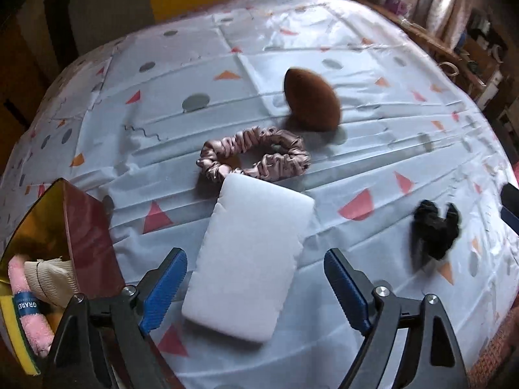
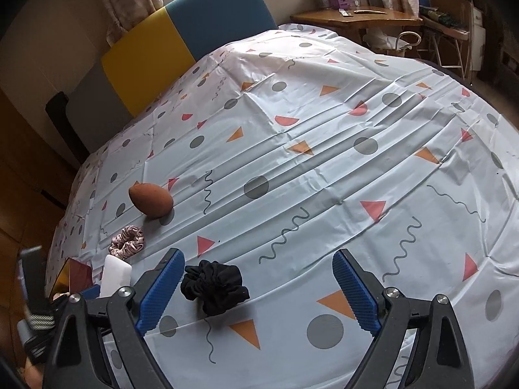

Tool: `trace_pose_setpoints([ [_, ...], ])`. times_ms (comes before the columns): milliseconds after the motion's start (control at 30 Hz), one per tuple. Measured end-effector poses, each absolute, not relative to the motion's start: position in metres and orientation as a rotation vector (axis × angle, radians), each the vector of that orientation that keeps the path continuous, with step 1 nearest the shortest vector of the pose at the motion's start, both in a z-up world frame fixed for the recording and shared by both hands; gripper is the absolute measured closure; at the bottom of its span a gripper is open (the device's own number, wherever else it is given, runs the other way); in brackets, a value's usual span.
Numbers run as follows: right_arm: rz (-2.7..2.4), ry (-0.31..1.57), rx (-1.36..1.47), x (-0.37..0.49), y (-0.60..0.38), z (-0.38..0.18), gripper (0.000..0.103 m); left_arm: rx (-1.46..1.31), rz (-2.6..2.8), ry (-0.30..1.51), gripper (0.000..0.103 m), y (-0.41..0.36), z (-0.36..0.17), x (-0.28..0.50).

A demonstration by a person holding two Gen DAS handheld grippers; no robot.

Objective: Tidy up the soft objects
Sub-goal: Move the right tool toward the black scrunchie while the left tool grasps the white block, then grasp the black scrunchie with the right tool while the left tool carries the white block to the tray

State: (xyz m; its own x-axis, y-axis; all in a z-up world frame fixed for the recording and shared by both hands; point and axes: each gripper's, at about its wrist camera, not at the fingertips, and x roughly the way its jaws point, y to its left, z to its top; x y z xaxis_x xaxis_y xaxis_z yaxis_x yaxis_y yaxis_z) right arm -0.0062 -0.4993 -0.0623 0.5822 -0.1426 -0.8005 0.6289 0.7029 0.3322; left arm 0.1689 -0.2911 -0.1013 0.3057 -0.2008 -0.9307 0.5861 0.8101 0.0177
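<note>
A white foam block (image 1: pixel 249 259) lies flat on the patterned tablecloth between the wide-apart blue fingers of my left gripper (image 1: pixel 256 288), whose pads do not touch it; this gripper is open. Beyond it rest a pink satin scrunchie (image 1: pixel 256 157) and a brown egg-shaped sponge (image 1: pixel 313 99). A black scrunchie (image 1: pixel 434 231) lies to the right. In the right wrist view my right gripper (image 2: pixel 258 288) stands open over the black scrunchie (image 2: pixel 215 287), which lies near its left finger. The foam block (image 2: pixel 115 275), the pink scrunchie (image 2: pixel 127 240) and the sponge (image 2: pixel 150 199) show at the left.
A red box with a gold lining (image 1: pixel 82 227) stands at the left edge and holds a pink roll, a beige cloth and a yellow sponge (image 1: pixel 14 330). A yellow and blue chair (image 2: pixel 185 39) stands behind the table. A wooden side table (image 2: pixel 356 19) is at the far right.
</note>
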Motion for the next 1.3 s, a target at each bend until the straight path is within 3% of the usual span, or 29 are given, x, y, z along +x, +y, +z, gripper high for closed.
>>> trace_pose_setpoints([
  [33, -0.488, 0.838, 0.654, -0.006, -0.499, -0.063, 0.01, 0.375, -0.543, 1.166, 0.029, -0.292, -0.104, 0.171],
  [67, -0.49, 0.841, 0.653, -0.005, -0.5, -0.064, 0.01, 0.369, -0.54, 1.182, 0.044, -0.292, -0.107, 0.172],
  [500, -0.452, 0.865, 0.675, -0.001, -0.497, -0.071, 0.01, 0.413, -0.633, 0.984, 0.045, -0.262, -0.082, 0.056],
  [867, -0.35, 0.935, 0.437, 0.034, -0.458, -0.082, 0.012, 0.43, -0.663, 0.947, 0.044, -0.258, -0.114, 0.031],
  [1000, -0.318, 1.005, 0.333, 0.052, -0.444, -0.099, 0.033, 0.416, -0.663, 0.919, 0.044, -0.256, -0.117, 0.027],
  [1100, -0.334, 1.076, 0.287, 0.06, -0.44, -0.114, 0.084, 0.408, -0.663, 0.912, 0.044, -0.254, -0.117, 0.026],
  [1300, -0.317, 1.064, 0.272, 0.059, -0.44, -0.118, 0.085, 0.391, -0.657, 0.913, 0.045, -0.254, -0.116, 0.027],
])
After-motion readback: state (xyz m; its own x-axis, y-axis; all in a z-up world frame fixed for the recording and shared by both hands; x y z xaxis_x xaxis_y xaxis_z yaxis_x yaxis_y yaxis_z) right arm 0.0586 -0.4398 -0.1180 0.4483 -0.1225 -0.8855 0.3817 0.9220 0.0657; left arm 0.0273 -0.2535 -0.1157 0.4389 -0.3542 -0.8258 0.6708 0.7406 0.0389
